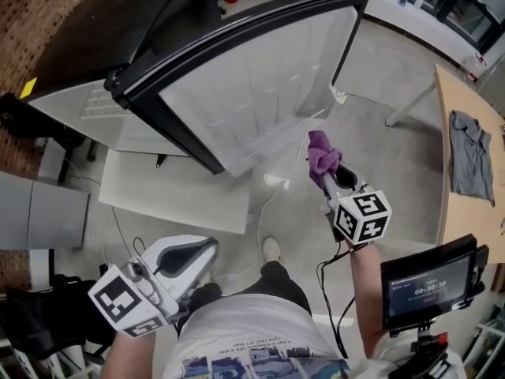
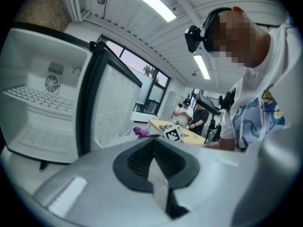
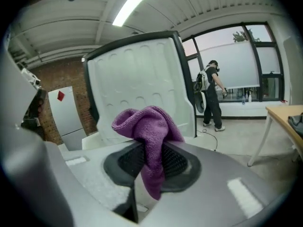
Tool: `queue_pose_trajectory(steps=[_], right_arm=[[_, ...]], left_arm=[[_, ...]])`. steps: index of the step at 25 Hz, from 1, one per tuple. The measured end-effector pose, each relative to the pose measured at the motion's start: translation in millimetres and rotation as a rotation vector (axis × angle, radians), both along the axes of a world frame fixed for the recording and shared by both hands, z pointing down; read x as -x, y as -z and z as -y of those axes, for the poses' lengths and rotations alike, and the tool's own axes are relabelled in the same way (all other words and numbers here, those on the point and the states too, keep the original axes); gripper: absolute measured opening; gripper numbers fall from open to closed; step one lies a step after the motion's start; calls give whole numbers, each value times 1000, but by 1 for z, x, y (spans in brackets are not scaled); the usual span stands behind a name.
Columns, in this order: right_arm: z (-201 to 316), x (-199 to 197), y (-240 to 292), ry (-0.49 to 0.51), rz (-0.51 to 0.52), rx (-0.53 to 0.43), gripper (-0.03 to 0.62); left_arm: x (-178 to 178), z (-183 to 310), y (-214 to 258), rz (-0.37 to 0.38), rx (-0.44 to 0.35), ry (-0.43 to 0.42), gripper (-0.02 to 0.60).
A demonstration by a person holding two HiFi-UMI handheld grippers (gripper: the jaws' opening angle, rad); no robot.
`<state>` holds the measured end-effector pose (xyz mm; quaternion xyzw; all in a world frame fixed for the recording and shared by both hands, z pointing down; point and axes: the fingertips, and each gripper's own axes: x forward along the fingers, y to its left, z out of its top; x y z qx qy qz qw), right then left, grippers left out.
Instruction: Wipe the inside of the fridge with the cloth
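Holding pre-wipe: right claw [image 3: 150,151] pinching the purple cloth [image 1: 322,156] at 5 o'clock off the open fridge door [image 1: 260,85], not touching; left claw [image 2: 155,162] pressed together, empty, at 7 o'clock; fridge interior [image 2: 42,112] looks unwiped, so all wiping remains.

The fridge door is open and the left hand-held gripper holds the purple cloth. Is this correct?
Not quite. The right hand-held gripper holds the purple cloth, as the right gripper view shows. The fridge door is indeed open.
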<state>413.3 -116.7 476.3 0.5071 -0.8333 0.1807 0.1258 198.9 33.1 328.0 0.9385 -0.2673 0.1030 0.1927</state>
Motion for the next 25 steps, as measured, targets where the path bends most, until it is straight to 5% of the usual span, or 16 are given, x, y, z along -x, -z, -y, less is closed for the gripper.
queue_pose_trajectory(steps=[6,17,25], right_arm=[[-83,107,56,121,-75,-142,80],[-242,279,108,95,-87,-247,80],[-325,301,131,131,-103,-311,80]], left_arm=[[76,-28,3,16,-48,-4,5],[210,-128,-7,-72,-72,-126,5],[211,-195,-3,-79,-125,-152,5]])
